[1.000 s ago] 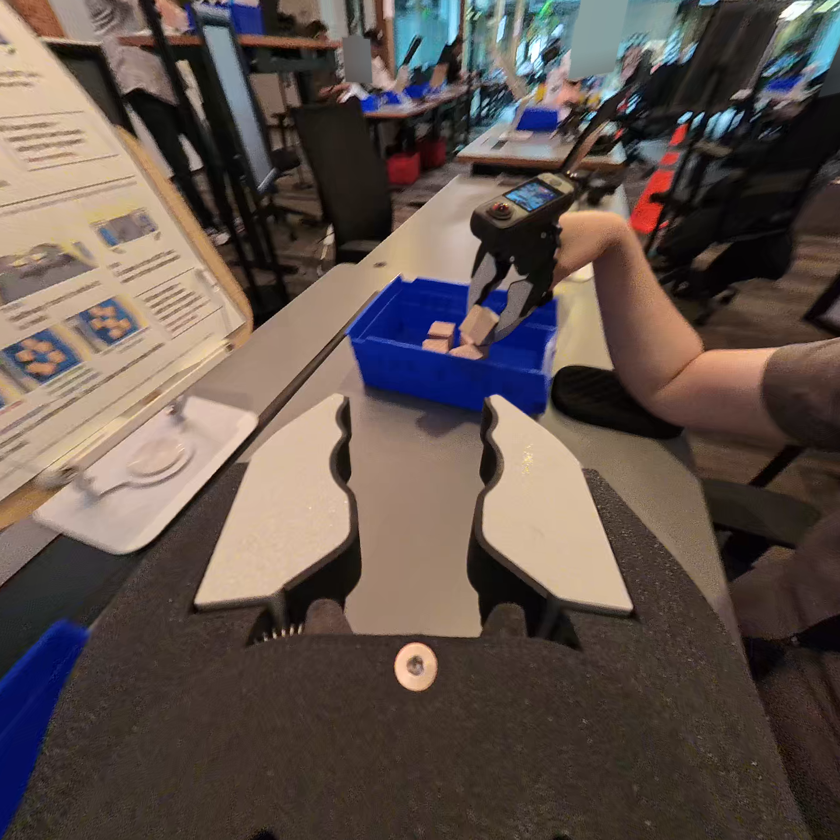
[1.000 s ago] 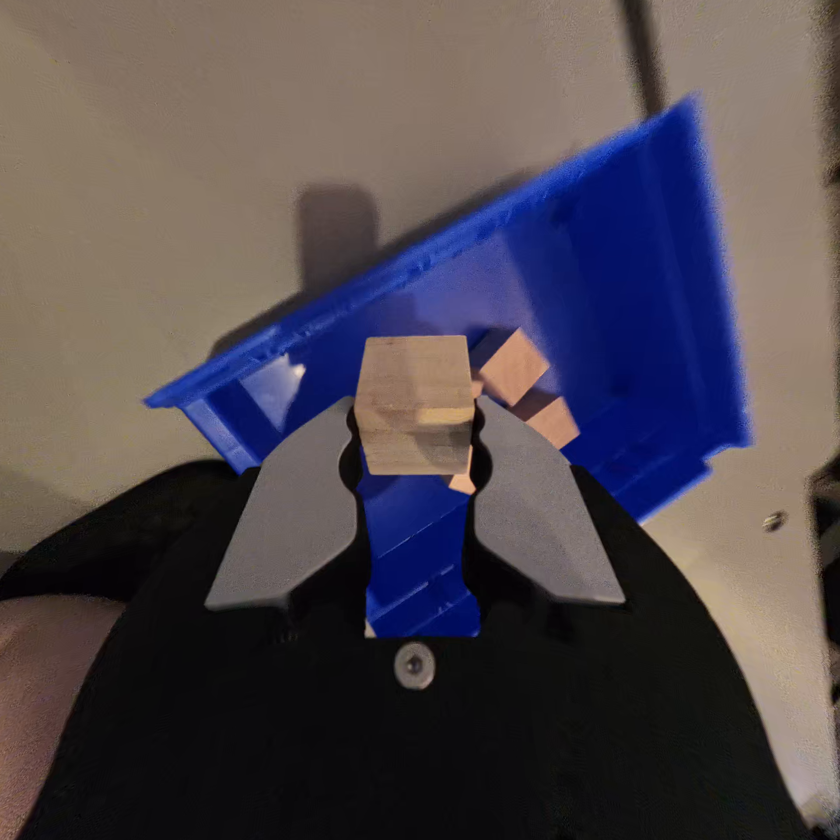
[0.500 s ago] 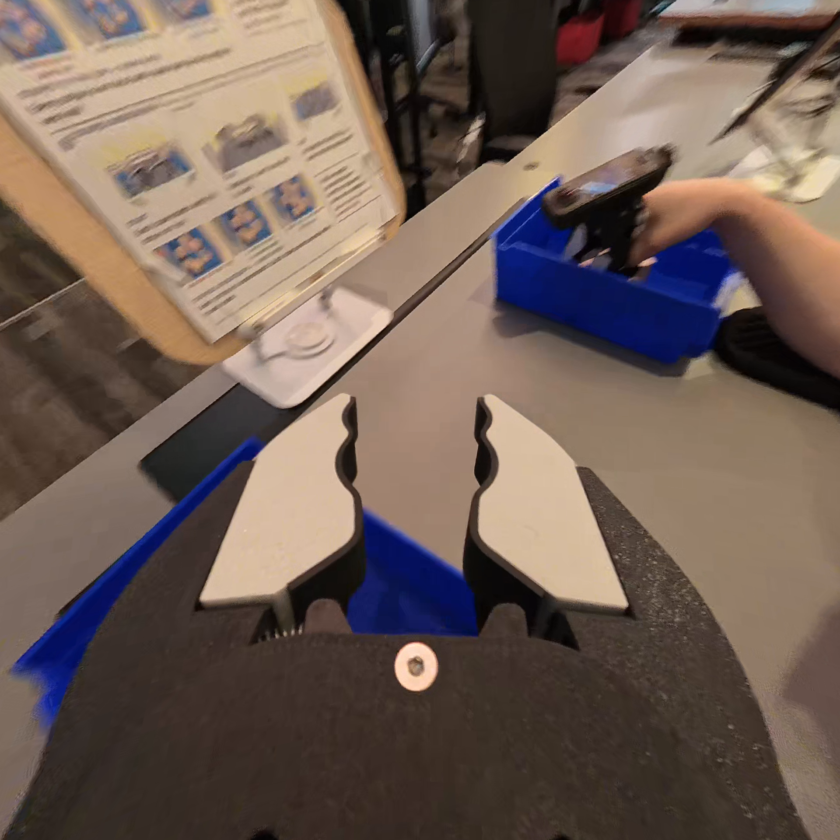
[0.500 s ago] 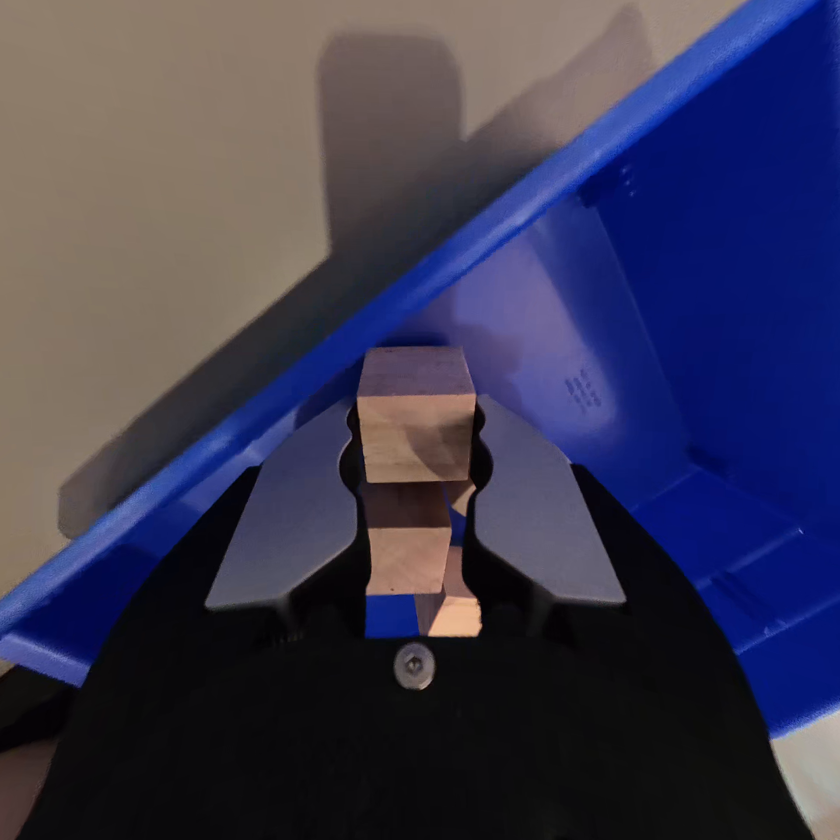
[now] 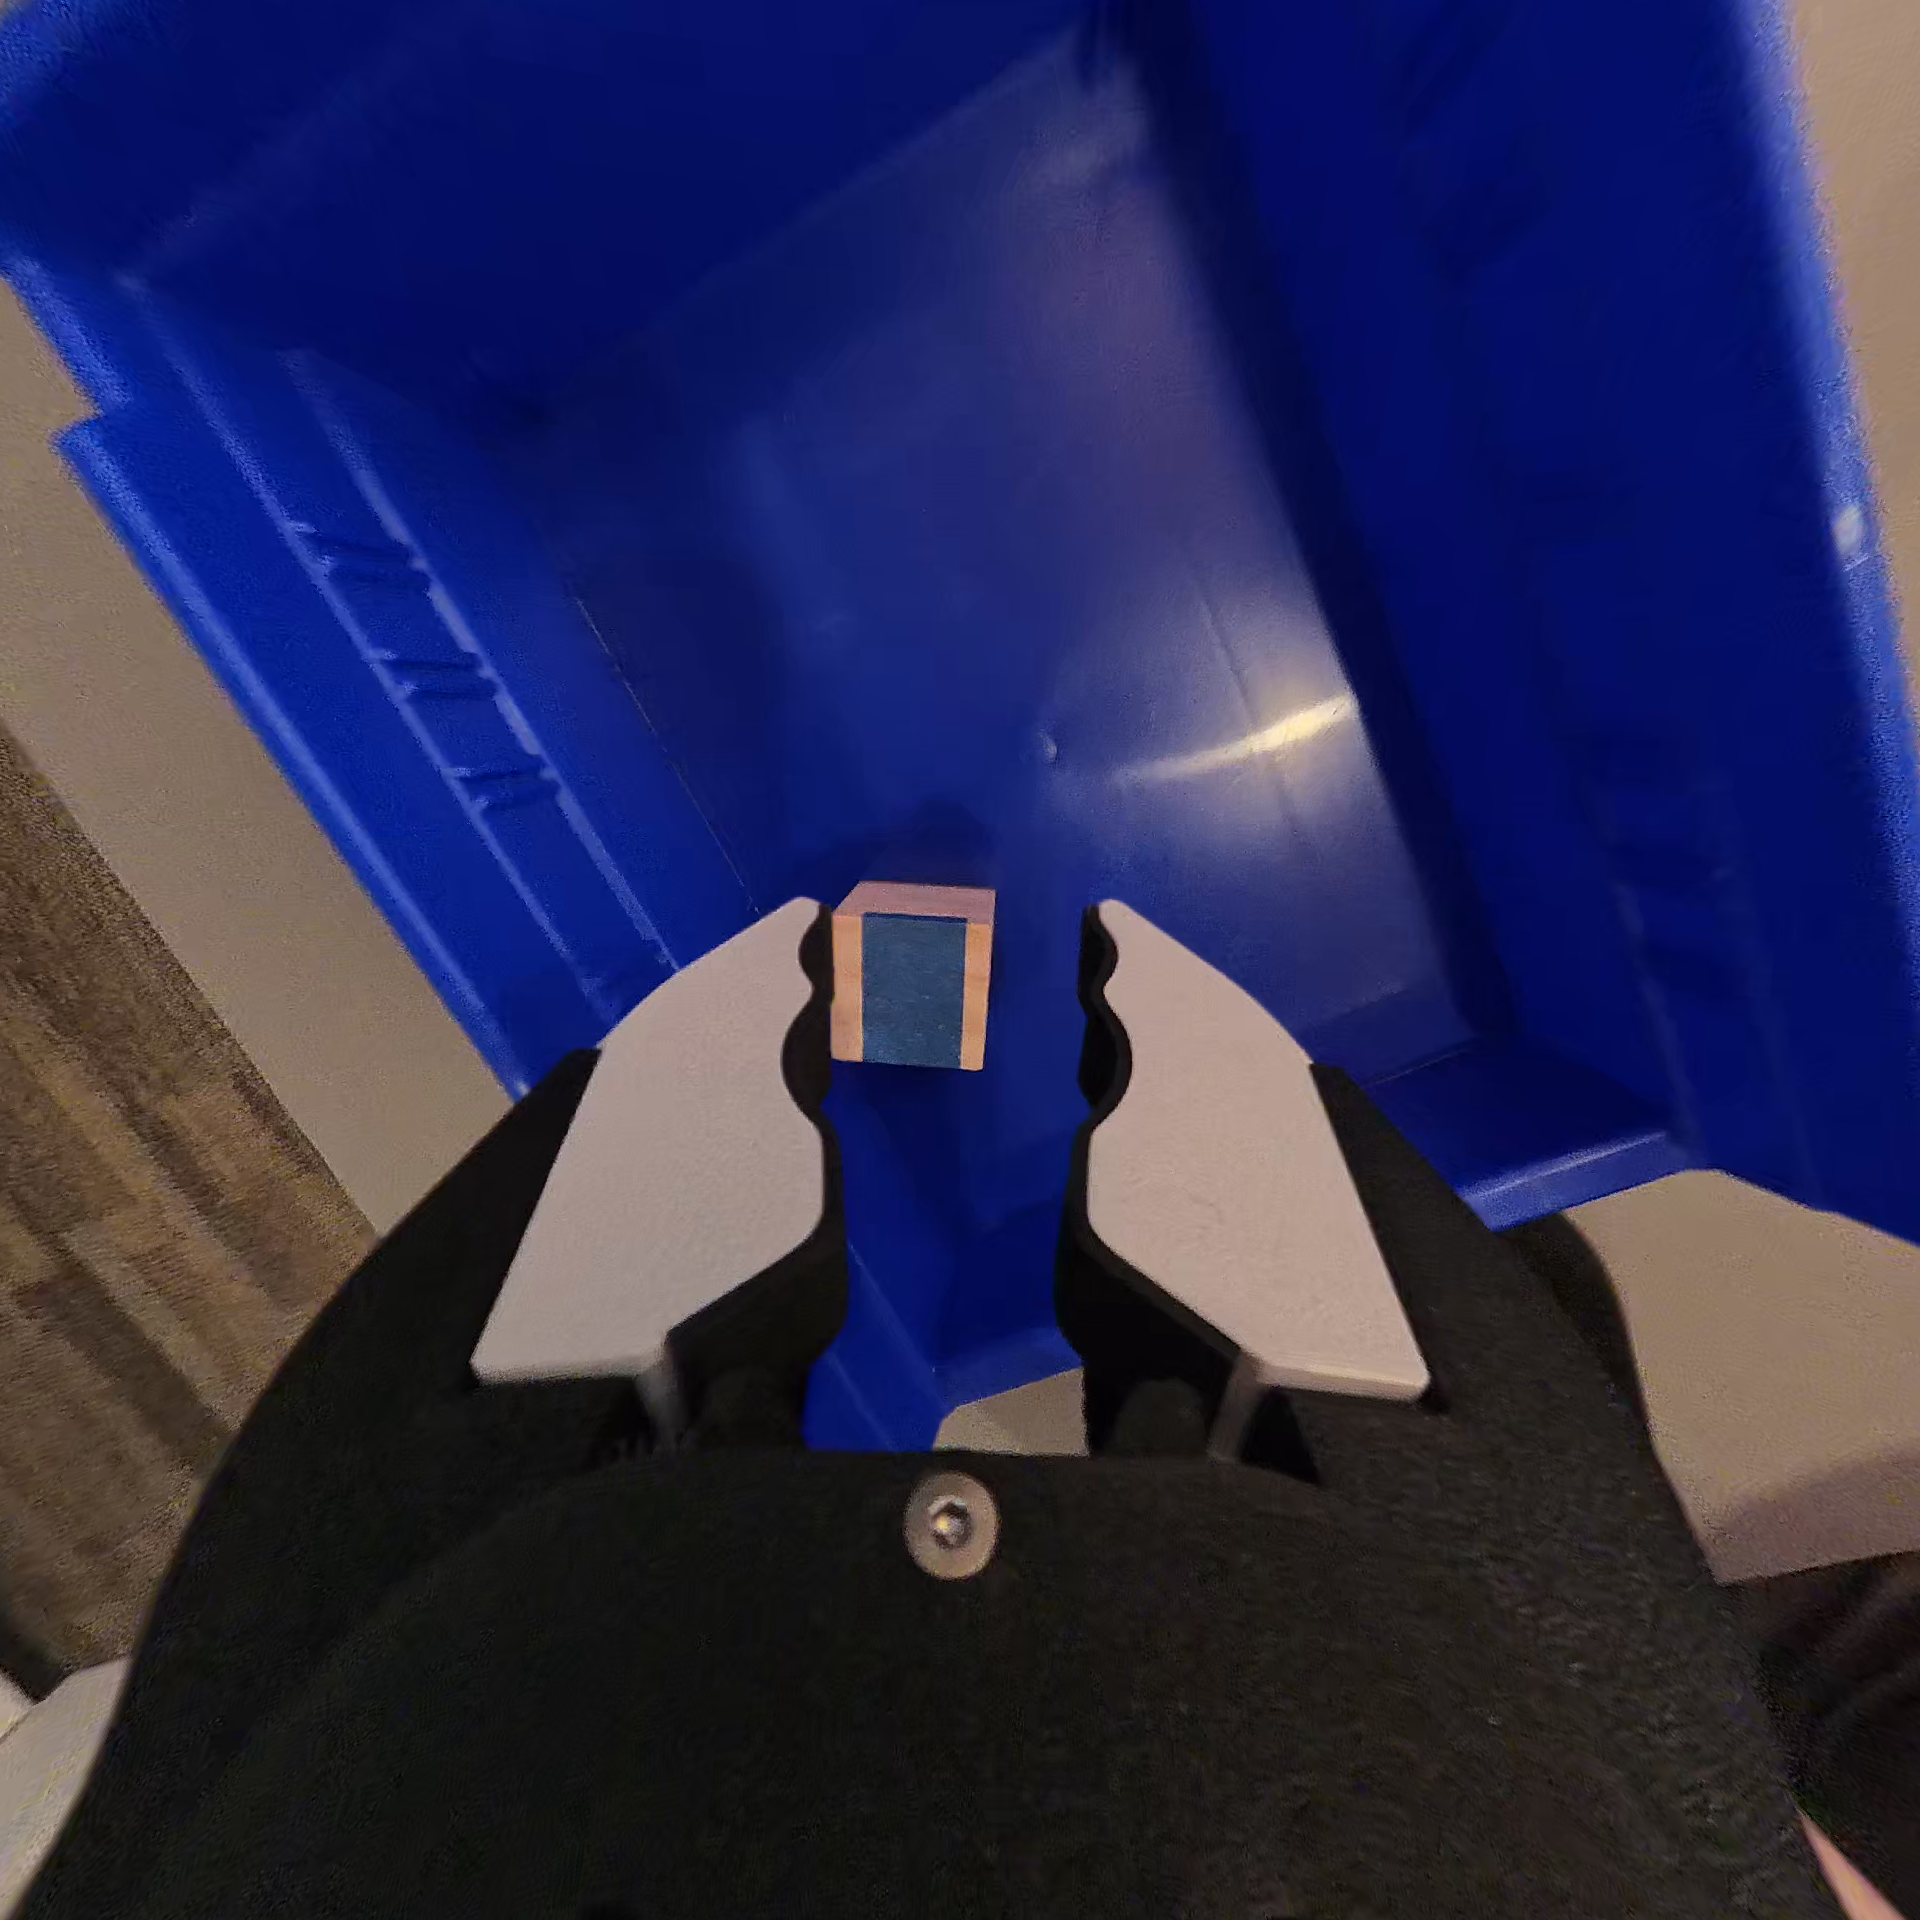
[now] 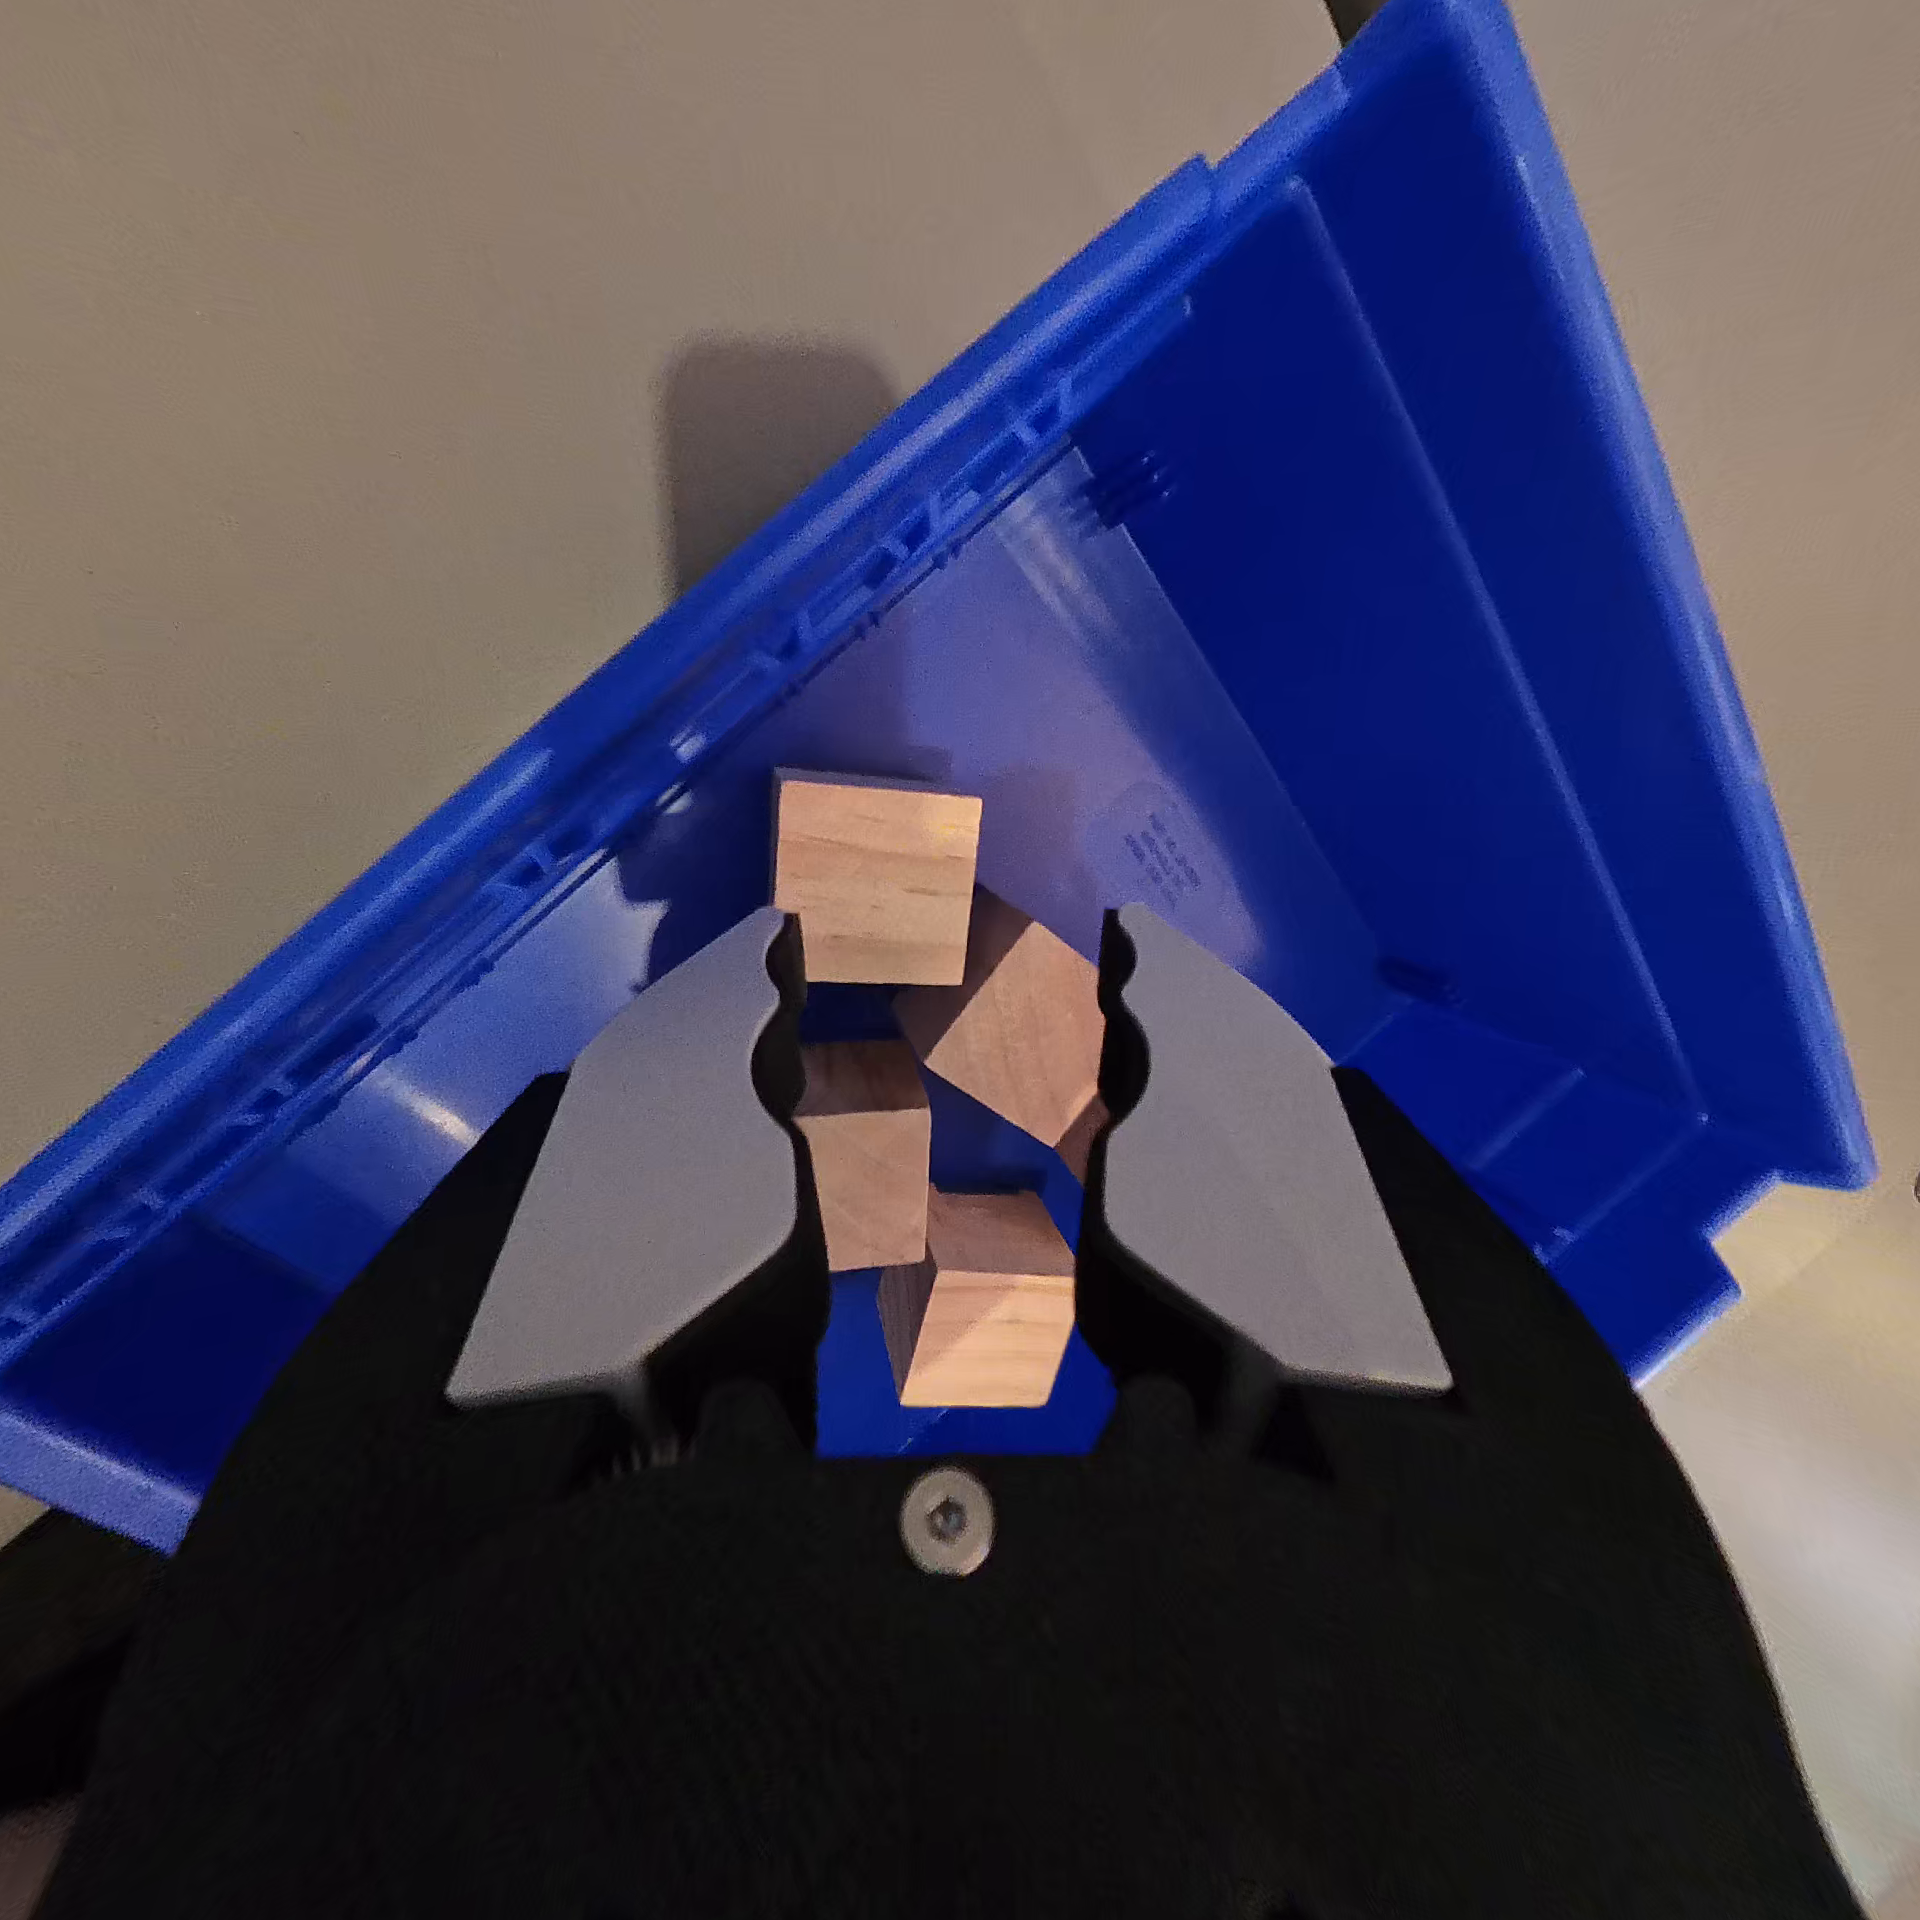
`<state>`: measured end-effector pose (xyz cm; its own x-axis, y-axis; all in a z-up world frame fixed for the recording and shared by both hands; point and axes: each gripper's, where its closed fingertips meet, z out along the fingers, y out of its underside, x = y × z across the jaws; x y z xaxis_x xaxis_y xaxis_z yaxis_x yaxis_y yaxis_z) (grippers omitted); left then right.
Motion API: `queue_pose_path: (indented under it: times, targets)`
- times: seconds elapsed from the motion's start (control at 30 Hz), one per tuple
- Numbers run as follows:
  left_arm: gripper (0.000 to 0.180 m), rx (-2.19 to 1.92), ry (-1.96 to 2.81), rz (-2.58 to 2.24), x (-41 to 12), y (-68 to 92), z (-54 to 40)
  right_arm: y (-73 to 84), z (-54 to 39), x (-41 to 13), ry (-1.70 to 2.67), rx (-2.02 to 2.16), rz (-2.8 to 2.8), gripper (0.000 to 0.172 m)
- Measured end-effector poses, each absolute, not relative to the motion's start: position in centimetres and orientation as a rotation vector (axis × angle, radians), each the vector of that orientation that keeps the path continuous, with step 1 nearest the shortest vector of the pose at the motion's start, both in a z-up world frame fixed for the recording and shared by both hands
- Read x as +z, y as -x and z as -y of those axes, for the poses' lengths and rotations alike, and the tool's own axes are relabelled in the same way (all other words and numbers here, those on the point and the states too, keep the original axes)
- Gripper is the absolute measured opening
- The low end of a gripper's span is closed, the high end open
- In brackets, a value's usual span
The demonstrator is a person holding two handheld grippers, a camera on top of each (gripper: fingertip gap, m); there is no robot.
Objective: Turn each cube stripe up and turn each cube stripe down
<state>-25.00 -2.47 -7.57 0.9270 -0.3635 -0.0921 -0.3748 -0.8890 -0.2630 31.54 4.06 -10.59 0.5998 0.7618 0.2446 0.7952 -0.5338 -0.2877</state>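
Note:
In the left wrist view, a wooden cube (image 5: 911, 987) lies on the floor of a blue bin (image 5: 1143, 520), its blue stripe facing the camera. My left gripper (image 5: 951, 925) is open around it. The cube lies close to the left finger (image 5: 717, 1049), and a clear gap separates it from the right finger. In the right wrist view, my right gripper (image 6: 945, 925) is open above a second blue bin (image 6: 1455, 727). A plain-faced wooden cube (image 6: 878, 883) lies just past its fingertips, free of the pads. Three more wooden cubes (image 6: 1023, 1039) lie between and under the fingers, no stripe showing.
Both bins stand on a beige-grey table (image 6: 416, 312). The table edge and the wood-patterned floor (image 5: 104, 1039) show at the left of the left wrist view. The bin walls rise close around both grippers.
My left gripper swung from looking across the table down into a bin, over the striped cube, its jaws narrowing. My right gripper opened and let go of the plain cube it held; the cube now lies in the bin.

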Motion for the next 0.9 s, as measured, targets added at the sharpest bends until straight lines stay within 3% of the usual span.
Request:
queue_pose_path:
  times: [0.43,0.67,0.73,0.9]
  targets:
    - [0.059,0.239,3.092,-0.586,-12.7,27.8,4.4,-31.5,-3.9,-10.2,2.447,-0.118,1.260,0.056]
    - [0.055,0.304,3.157,-0.659,-14.2,27.7,4.8,-31.4,-3.7,-10.4,2.449,-0.132,1.283,0.055]
    - [0.046,0.364,3.169,-0.676,-14.4,28.1,4.8,-31.3,-3.7,-10.4,2.447,-0.132,1.283,0.054]
    - [0.046,0.413,3.094,-0.693,-12.8,28.0,4.2,-31.4,-3.8,-9.9,2.433,-0.154,1.273,0.053]
